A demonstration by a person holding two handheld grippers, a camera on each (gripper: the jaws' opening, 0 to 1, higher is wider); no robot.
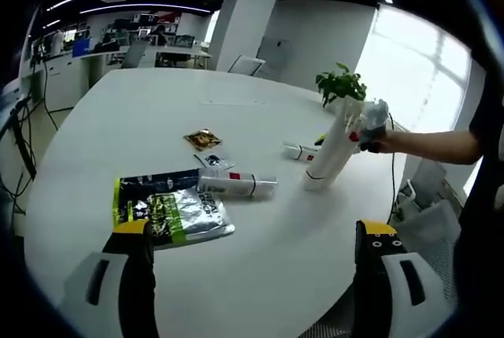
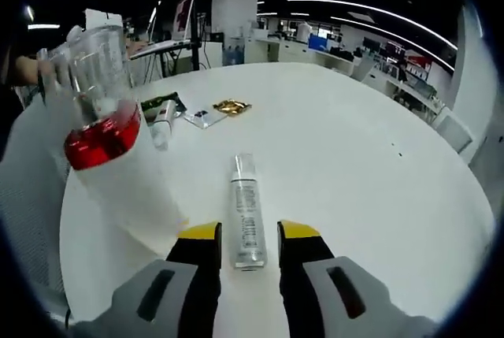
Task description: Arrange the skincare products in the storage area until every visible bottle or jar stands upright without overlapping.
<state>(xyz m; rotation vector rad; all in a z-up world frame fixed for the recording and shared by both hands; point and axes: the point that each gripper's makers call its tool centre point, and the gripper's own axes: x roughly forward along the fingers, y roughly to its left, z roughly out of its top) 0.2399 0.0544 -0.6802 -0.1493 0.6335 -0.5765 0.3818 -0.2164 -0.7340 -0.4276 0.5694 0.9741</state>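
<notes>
On the round white table (image 2: 378, 165) several skincare items are lying flat. In the right gripper view, the right gripper (image 2: 248, 245) is hovering with its jaws parted just wider than a slim silver bottle (image 2: 246, 212), which is lying on its side near the table's closest edge, its near end sitting between the fingertips; the pictures are not showing whether the pads are touching it, so it is not yet gripped. Beside it, toward the left edge, a tall white tube (image 2: 118, 153) with a clear cap and a red band is standing upright. In the left gripper view, the left gripper (image 1: 260, 239) is hanging wide open and holding nothing, well short of a white bottle with a red label (image 1: 236, 185) lying next to a green and silver pouch (image 1: 169, 213); a gold sachet (image 1: 202, 139) is sitting further toward the middle, and a potted plant (image 1: 341, 86) by the far edge. The silver bottle is looking rigid, light and smooth, so it is probably slippery and prone to rolling; clamping across its barrel near mid-length seems wisest before tipping it upright.
</notes>
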